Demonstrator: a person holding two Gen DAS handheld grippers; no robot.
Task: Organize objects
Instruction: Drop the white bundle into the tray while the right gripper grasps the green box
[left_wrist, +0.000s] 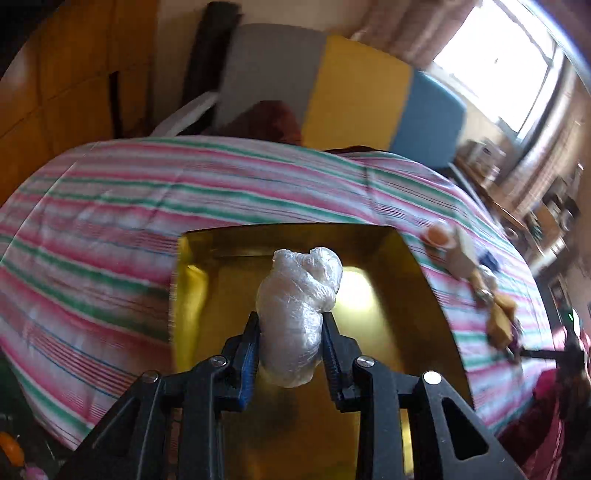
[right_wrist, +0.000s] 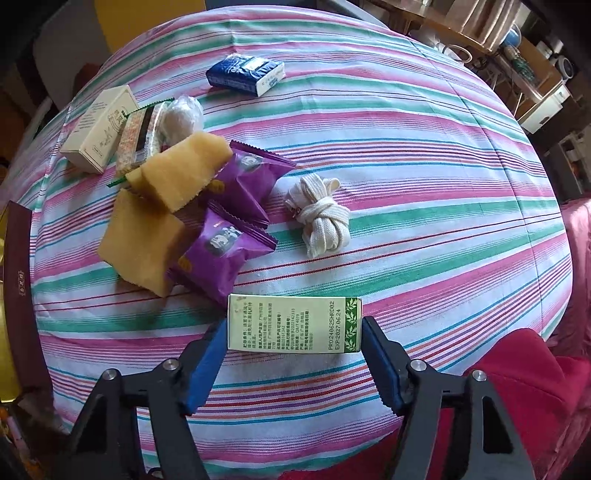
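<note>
Plastic-wrapped bundle clamped in left tongs over gold tray.

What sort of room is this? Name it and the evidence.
Probably a bedroom in a home: a striped bedsheet covers a soft, bed-like surface, a curtained window lets in daylight, and cluttered household shelves stand alongside.

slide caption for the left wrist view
Left claw shut on a plastic-wrapped bundle above a gold-lined box on a striped cloth.
</note>
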